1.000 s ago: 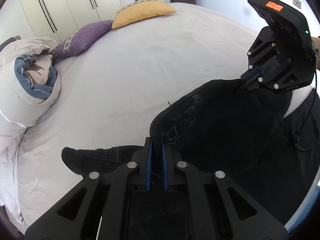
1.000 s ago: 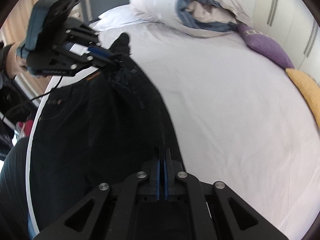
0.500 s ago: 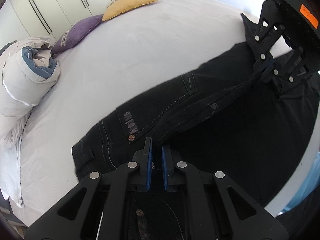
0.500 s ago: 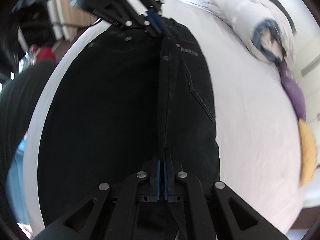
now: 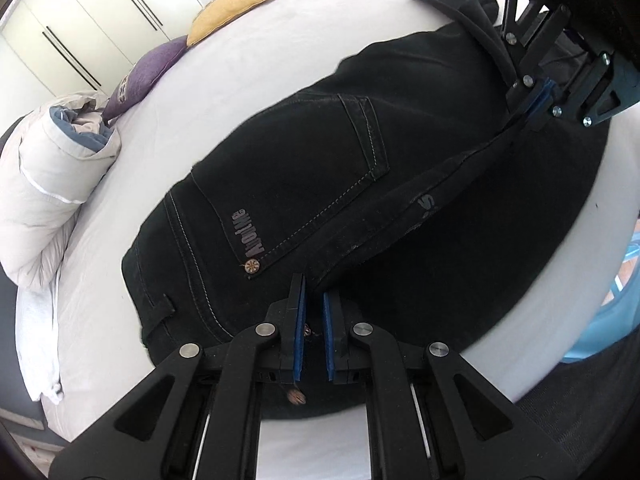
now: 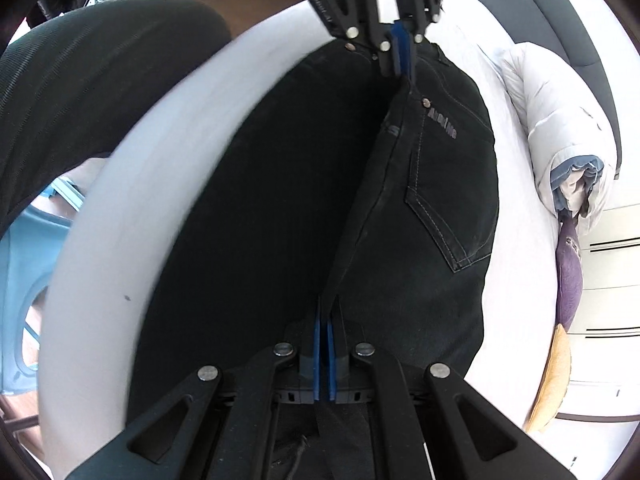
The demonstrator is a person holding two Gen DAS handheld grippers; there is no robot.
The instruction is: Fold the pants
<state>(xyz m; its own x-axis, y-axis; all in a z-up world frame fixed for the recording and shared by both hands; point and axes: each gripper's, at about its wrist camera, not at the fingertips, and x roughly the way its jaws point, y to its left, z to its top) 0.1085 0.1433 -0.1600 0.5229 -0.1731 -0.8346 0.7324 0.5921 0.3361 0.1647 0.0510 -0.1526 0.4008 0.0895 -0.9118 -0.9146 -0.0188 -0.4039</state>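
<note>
Judging progress from both wrist views, we put the fold in its early-to-middle part. The pants (image 5: pixel 320 168) lie on the bed (image 5: pixel 248 72), near its front edge, back side up: a back pocket with pale stitching and a printed label shows in both views. The waistband end sits toward the left claw and the rest of the garment runs toward the right claw.

Left claw (image 5: pixel 311 312): clamped on the dark denim at the waistband end; a metal button shows just below the pads. A small gap stays between the blue pads, filled by cloth. Right claw (image 6: pixel 325 320): pressed tight on a ridge of the same fabric, pads nearly together. Between the two claws a taut raised edge of denim runs straight, lifted off the layer beneath.

Our reading: one side of the pants is being brought over the other, lengthwise, so the leg-on-leg fold looks under way but not yet laid flat. We cannot tell whether the leg ends line up; they are out of both views.

Left to do, as we judge it: lower the held edge, let go, smooth, then fold across the length at least once.

Rolled duvet (image 5: pixel 52 168), purple cushion (image 5: pixel 148 76) and yellow cushion (image 5: pixel 236 4) sit well apart from the work.
</note>
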